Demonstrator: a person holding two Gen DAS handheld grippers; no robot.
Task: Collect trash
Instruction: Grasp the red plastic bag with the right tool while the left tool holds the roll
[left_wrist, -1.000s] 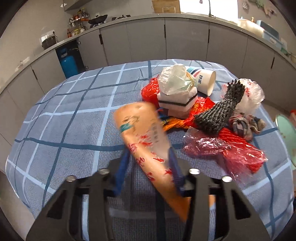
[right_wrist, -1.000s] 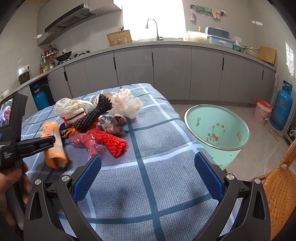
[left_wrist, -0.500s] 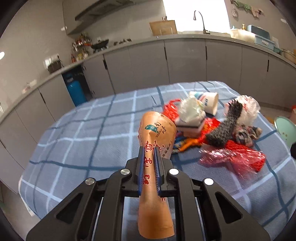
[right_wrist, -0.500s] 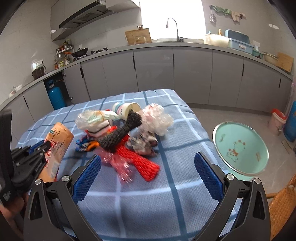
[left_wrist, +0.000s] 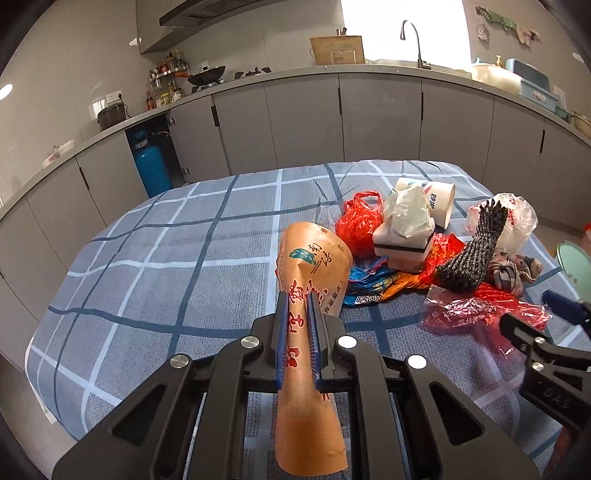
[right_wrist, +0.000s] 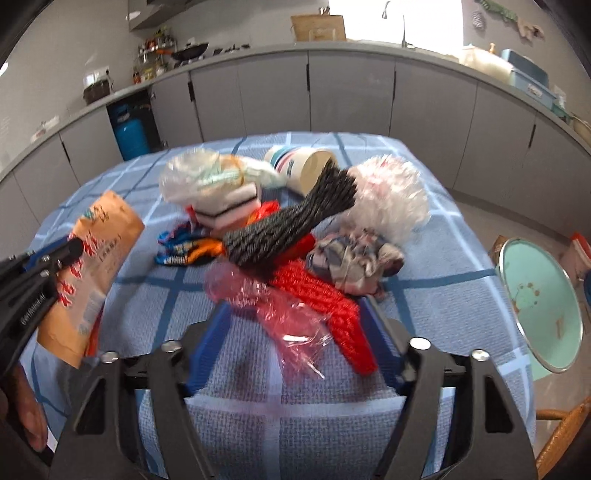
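My left gripper (left_wrist: 297, 301) is shut on an orange snack bag (left_wrist: 314, 266) and holds it above the blue checked tablecloth (left_wrist: 166, 258); from the right wrist that bag (right_wrist: 96, 258) hangs at the left. A trash pile lies to its right: a paper cup (right_wrist: 306, 170), a black foam net (right_wrist: 291, 225), a red foam net (right_wrist: 332, 306) and a pink plastic wrap (right_wrist: 273, 295). My right gripper (right_wrist: 295, 310) is over the pile's near end. Its jaws are closing, with the pink wrap and the red net between them. The pads do not clearly press on them.
A mint basin (right_wrist: 539, 302) stands off the table's right edge, with a wicker chair (right_wrist: 565, 439) near it. A clear crumpled bag (right_wrist: 388, 195), a checked rag (right_wrist: 354, 258), a red bag (left_wrist: 358, 221) and a white box (left_wrist: 402, 243) lie in the pile. Grey cabinets (left_wrist: 380, 118) run behind.
The left jaws shut on the orange bag and raised it. The right gripper swung left from the basin side to the pile, and its jaws narrowed around the pink wrap and red net.
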